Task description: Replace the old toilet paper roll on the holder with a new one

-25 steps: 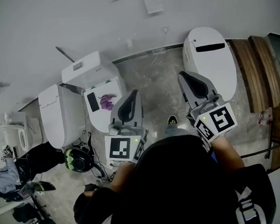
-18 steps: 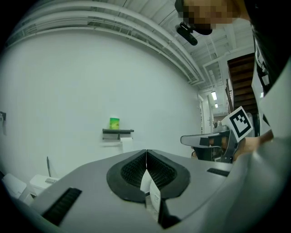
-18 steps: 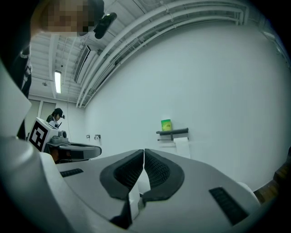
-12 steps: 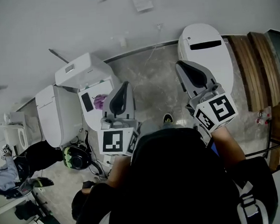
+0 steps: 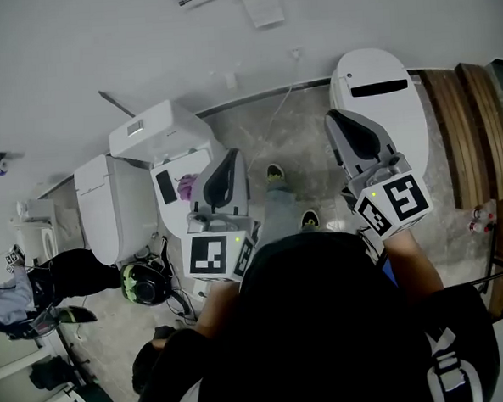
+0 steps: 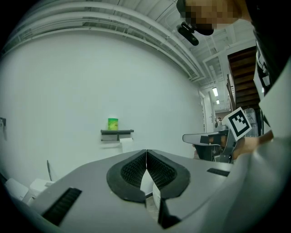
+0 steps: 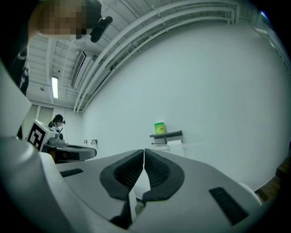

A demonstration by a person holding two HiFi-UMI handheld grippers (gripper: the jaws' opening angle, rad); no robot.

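White painted wall (image 6: 68, 91) fills 12 o'clock. White ceramic toilet (image 5: 380, 103) sits below the right hand-held gripper (image 7: 143, 151); second white toilet (image 5: 145, 126) at 10 o'clock of the left hand-held gripper (image 6: 146, 153). Both hand-held grippers have jaws pressed together with nothing between them. Dark wall-mounted holder shelf (image 7: 166, 134) is well apart ahead, with the white toilet paper roll (image 7: 175, 146) hanging just under it and a green can (image 7: 159, 128) on top. Roll lies at 1 o'clock of the right jaws and 11 o'clock of the left, so between both. Its axis looks level along the wall. Right hand seems slightly nearer. No new roll in view.
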